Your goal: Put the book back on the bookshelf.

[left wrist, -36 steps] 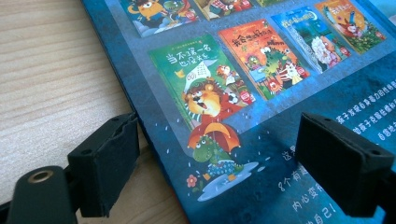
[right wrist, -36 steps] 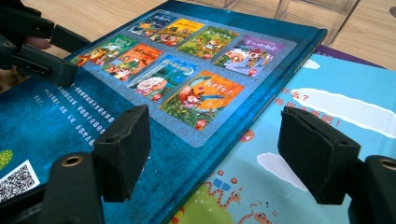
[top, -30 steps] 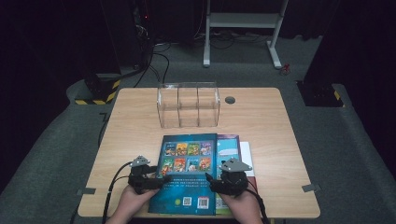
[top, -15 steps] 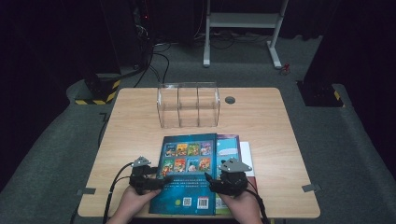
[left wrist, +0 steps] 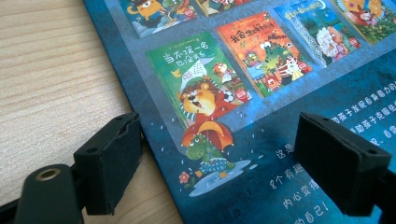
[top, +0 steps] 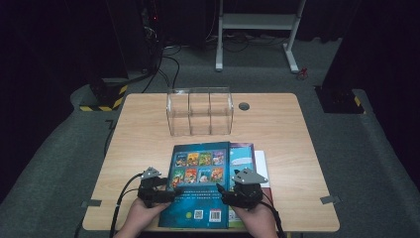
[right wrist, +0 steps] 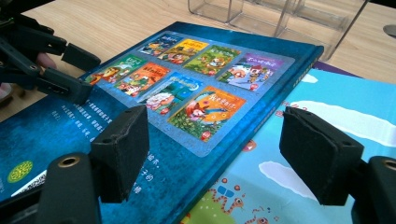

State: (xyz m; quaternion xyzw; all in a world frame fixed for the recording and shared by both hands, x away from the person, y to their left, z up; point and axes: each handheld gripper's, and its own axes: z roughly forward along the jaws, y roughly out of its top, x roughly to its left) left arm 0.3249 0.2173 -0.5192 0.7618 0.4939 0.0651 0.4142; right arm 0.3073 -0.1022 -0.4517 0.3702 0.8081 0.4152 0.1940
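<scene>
Stack of picture books lying flat at the near edge of the table (top: 148, 124). The dark blue book (top: 200, 191) is sitting on top, back cover up; a light blue book (top: 245, 156) is peeking out beneath it on the right side, with a white one under that.

The left gripper (top: 171, 195) is hovering at the dark blue book's left edge, jaws standing apart and straddling that edge in the left gripper view, one jaw over the wood, the other over the cover; the jaws have just been closing a little, no pad pressing yet. The right gripper (top: 221, 193) is sitting at the spine side, jaws spread wide, one over the dark blue cover and the other over the light blue book, gripping nothing.

The clear divided organizer (top: 200, 111) is standing empty farther back, well apart from the books.

Judgement: work is barely starting. Both grippers are lining up on the top book; grasping, lifting and, probably, slotting it upright into the organizer all remain.
</scene>
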